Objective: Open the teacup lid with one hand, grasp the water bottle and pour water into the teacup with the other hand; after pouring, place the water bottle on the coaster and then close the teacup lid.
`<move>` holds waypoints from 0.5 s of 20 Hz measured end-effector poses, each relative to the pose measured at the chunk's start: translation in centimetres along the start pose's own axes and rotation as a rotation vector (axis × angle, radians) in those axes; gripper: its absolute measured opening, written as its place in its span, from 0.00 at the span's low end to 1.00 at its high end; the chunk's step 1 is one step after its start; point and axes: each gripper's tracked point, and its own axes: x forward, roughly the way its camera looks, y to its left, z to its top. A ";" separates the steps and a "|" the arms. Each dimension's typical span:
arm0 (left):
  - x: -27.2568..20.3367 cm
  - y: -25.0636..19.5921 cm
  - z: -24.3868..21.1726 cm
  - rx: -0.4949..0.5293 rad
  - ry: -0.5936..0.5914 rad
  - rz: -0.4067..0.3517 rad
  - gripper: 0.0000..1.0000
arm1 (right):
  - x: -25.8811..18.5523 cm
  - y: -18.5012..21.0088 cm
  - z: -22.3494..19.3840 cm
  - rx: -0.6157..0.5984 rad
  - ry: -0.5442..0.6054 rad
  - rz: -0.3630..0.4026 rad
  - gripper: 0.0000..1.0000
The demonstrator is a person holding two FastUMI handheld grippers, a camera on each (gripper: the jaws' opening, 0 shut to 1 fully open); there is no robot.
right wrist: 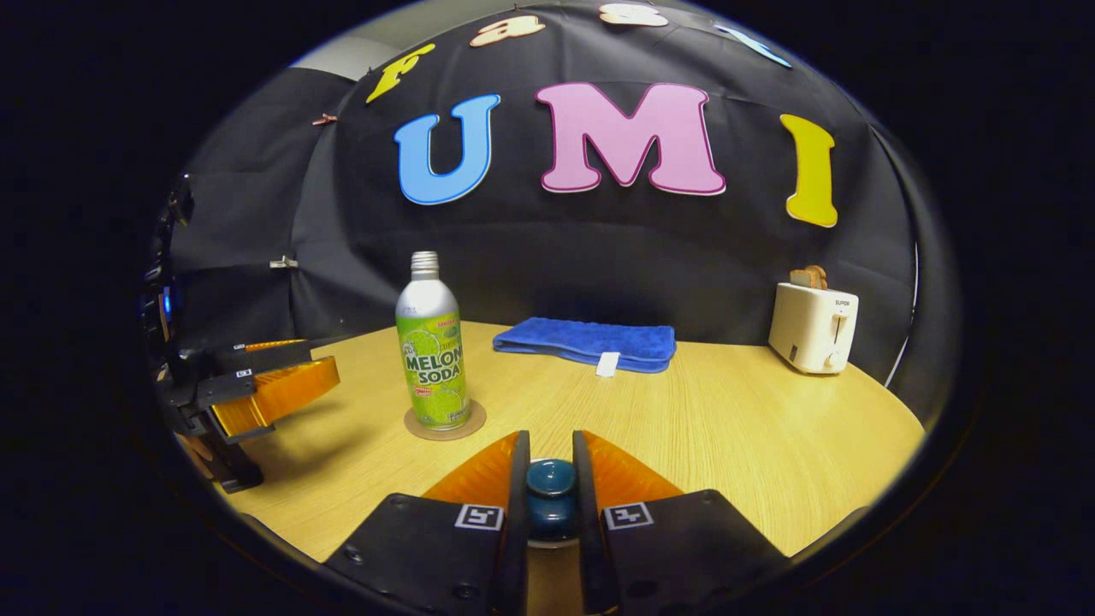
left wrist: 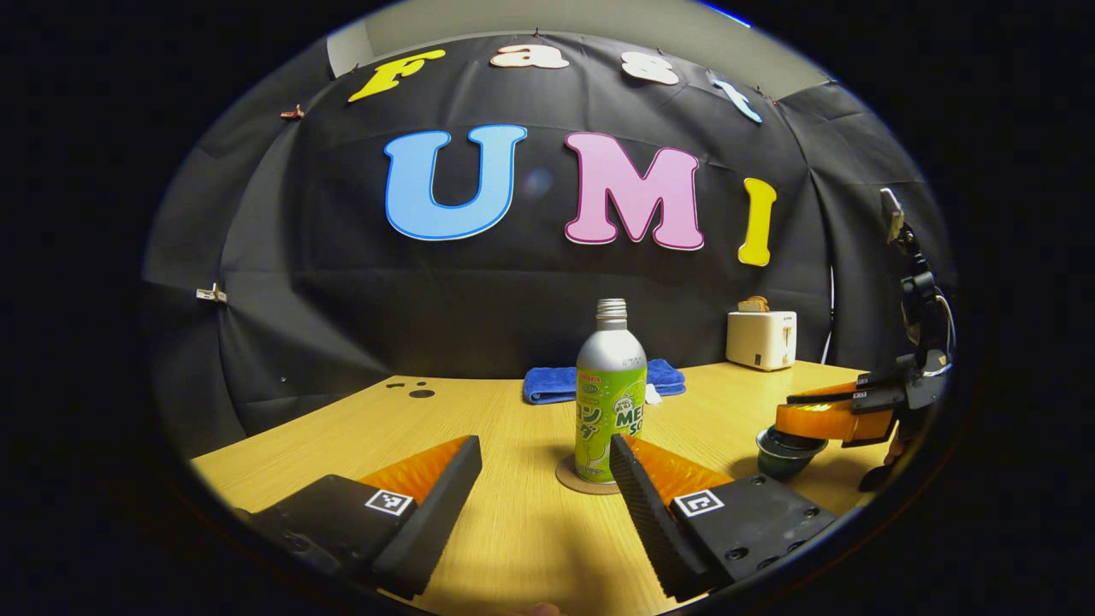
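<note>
Around us hangs the black cloth wall of the booth, and below it lies the pale wooden table (right wrist: 770, 428), with a folded blue towel (right wrist: 586, 342) and a white toaster (right wrist: 813, 329) at its far side. The silver and green metal water bottle (left wrist: 609, 398) stands upright on the round brown coaster (right wrist: 445, 423), with no cap on its neck. We judge the task to be either at its start or near its end: the bottle sits on its coaster, and we cannot tell whether water has been poured. Our left gripper (left wrist: 543, 479) has its jaws spread wide, the bottle just ahead of them and near the right-hand finger, touching neither. Our right gripper (right wrist: 550, 488) pinches the dark blue glazed knob of the teacup lid (right wrist: 550, 492) between nearly closed jaws; in the left gripper view that lid rests on the dark teacup (left wrist: 783, 453).
</note>
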 end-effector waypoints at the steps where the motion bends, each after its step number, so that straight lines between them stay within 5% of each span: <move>1: -0.1 0.0 0.0 0.000 0.000 0.000 0.95 | 0.1 0.1 0.0 0.001 0.007 0.000 0.23; 9: -0.1 0.1 0.1 0.000 0.000 -0.001 0.95 | -0.2 0.2 0.1 -0.016 0.006 -0.011 0.34; 10: -0.1 0.1 0.0 0.000 0.000 -0.001 0.95 | -0.4 0.1 0.2 -0.012 -0.008 -0.020 0.30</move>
